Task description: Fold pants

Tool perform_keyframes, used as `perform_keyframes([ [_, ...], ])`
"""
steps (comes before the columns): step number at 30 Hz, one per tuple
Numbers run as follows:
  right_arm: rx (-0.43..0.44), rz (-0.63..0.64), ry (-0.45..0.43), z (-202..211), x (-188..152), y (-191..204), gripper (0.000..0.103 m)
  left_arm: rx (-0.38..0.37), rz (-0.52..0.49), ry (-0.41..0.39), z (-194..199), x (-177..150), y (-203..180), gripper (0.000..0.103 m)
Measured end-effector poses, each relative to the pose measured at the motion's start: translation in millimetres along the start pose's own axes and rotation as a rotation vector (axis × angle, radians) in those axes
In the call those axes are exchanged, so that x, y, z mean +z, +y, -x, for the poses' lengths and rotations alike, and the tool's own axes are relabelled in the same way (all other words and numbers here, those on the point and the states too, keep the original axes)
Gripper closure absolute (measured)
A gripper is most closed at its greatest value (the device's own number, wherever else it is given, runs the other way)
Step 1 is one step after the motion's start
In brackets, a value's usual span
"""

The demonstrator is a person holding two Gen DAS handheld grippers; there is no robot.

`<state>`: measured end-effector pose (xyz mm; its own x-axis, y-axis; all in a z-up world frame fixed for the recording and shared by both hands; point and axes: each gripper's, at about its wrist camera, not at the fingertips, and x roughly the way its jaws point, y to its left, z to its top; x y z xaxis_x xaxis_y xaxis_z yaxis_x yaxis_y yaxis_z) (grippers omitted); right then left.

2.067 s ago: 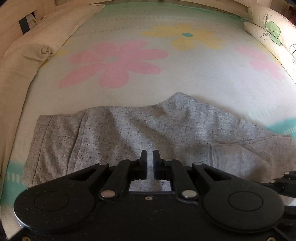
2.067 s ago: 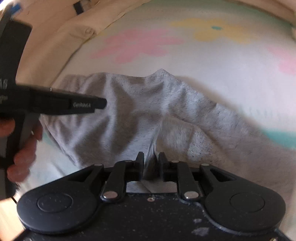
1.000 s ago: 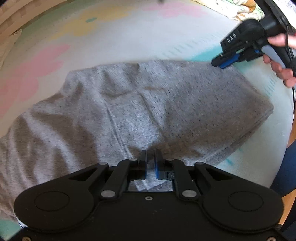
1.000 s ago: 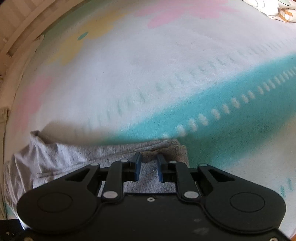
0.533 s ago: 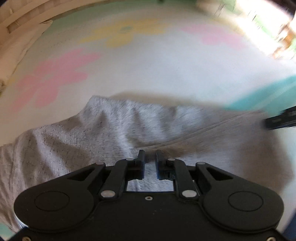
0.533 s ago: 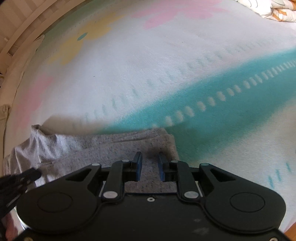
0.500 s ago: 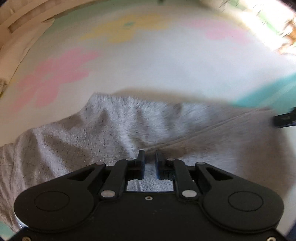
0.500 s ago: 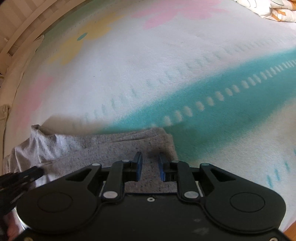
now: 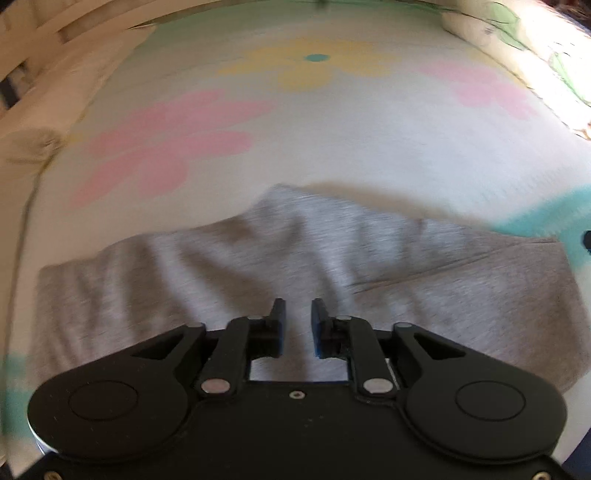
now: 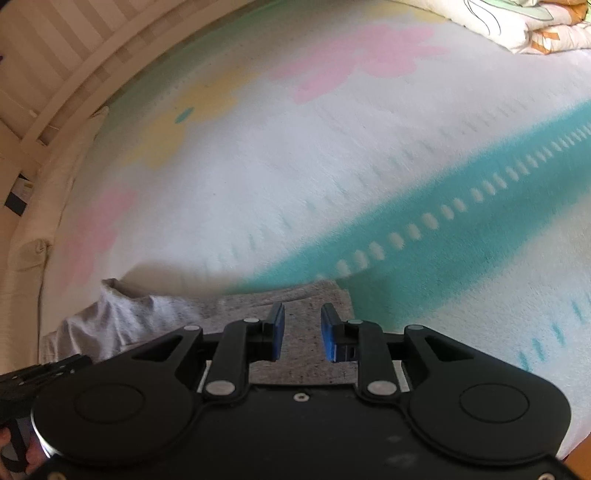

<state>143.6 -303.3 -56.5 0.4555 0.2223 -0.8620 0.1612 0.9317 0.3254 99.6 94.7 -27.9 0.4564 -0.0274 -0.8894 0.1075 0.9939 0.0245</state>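
The grey pants (image 9: 369,258) lie folded in a long band across the flowered blanket (image 9: 332,155). My left gripper (image 9: 298,310) hovers over the near edge at the band's middle. Its jaws are opening, and the cloth lies flat below them, not pinched. In the right wrist view the pants (image 10: 166,314) end at a corner just ahead of my right gripper (image 10: 302,314). Its blue pads (image 10: 327,332) are also opening, with only the fabric underneath showing in the gap. The left gripper's body (image 10: 37,373) shows at that view's lower left.
A cream bolster (image 9: 44,122) runs along the blanket's left side, under a slatted wooden bed frame (image 10: 55,74). A printed pillow (image 10: 517,22) lies at the far right corner. A teal stripe (image 10: 461,206) crosses the blanket beyond the pants' right end.
Both grippers' jaws have parted and let the cloth go. The left view has swung left, so the band's left end now shows. The right gripper has lifted slightly off the pants' corner.
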Motion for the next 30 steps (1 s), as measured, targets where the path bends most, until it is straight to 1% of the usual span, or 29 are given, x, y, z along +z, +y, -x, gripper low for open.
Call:
perform_keyframes([
  [2,-0.004,0.022,-0.001,3,-2,4,0.078,0.041,0.017,0.003,4,-2,14,0.074],
  [5,-0.021,0.069,0.005,6,-9,11,0.078,0.125,0.026,0.009,8,-10,34,0.074],
  [8,-0.038,0.116,0.021,6,-17,18,0.078,0.169,0.04,0.011,8,-18,50,0.074],
  [9,-0.04,0.128,0.029,5,-21,20,0.078,0.175,0.051,0.016,3,-18,55,0.074],
  [15,-0.051,0.196,0.064,1,-36,32,0.078,0.191,0.094,0.029,5,-28,81,0.073],
  [18,-0.053,0.229,0.067,-2,-41,39,0.078,0.208,0.112,0.03,6,-31,100,0.073],
  [24,-0.033,0.267,0.06,-5,-44,55,0.078,0.2,0.241,0.056,8,-34,163,0.073],
  [28,-0.023,0.293,0.061,-9,-45,67,0.078,0.231,0.26,0.068,4,-39,193,0.073],
  [30,-0.023,0.31,0.069,-12,-47,72,0.078,0.234,0.283,0.075,-1,-40,206,0.073],
])
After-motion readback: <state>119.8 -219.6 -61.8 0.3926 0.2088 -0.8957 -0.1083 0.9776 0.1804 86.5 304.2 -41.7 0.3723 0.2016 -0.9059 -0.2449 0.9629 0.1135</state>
